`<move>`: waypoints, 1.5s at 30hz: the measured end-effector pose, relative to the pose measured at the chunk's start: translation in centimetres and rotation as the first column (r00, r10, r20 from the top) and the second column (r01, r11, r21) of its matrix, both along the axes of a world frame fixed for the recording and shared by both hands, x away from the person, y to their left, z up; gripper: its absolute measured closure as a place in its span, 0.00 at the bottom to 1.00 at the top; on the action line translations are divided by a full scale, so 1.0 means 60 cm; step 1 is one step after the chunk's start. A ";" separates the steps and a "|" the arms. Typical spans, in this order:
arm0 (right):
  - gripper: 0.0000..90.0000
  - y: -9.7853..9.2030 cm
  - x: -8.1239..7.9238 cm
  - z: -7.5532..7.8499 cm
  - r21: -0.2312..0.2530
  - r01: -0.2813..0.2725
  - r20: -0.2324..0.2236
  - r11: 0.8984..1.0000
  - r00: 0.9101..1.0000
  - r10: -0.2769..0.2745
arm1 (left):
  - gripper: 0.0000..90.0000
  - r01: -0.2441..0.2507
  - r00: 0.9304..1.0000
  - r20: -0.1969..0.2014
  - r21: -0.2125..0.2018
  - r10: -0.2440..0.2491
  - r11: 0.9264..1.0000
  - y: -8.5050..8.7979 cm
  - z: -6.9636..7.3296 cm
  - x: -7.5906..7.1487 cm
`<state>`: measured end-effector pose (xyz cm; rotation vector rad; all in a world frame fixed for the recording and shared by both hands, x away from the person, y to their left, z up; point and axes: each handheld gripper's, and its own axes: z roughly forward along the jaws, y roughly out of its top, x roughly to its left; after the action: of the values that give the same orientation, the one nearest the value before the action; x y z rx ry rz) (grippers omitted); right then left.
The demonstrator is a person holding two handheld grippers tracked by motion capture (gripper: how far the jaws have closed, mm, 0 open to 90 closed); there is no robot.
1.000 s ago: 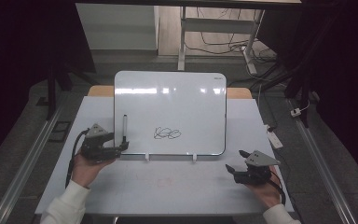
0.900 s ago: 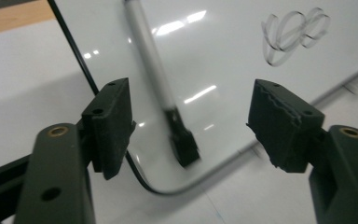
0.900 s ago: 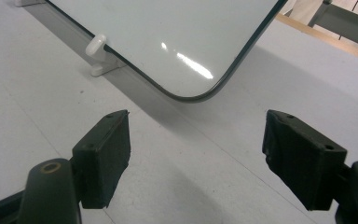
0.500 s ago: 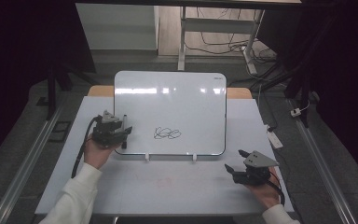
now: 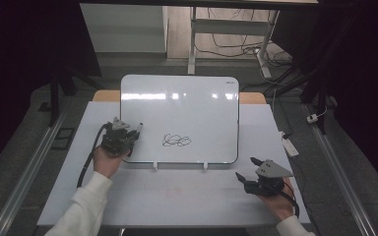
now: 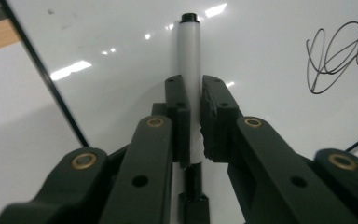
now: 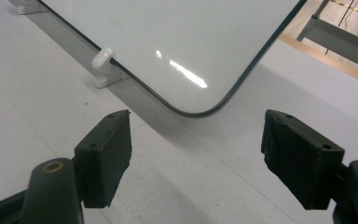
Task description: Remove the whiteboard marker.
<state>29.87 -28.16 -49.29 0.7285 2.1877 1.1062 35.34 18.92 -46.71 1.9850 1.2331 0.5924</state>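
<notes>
left tongs [image 6: 193, 121] have just closed on marker [image 6: 189, 56].

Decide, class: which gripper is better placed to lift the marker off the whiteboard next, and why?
Left. The left gripper is already shut on the marker, lying on the whiteboard beside the scribble. The right gripper sits open near the board's far lower corner.
</notes>
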 end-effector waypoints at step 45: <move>0.82 0.267 0.049 0.020 0.322 -0.295 -0.368 0.900 0.836 0.406 | 0.91 0.485 0.873 0.080 -0.250 -0.482 0.838 -0.167 0.026 -0.080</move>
<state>32.82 -12.12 -48.11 0.7470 2.6628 1.5592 30.54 8.93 -45.17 1.9518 0.7045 0.1740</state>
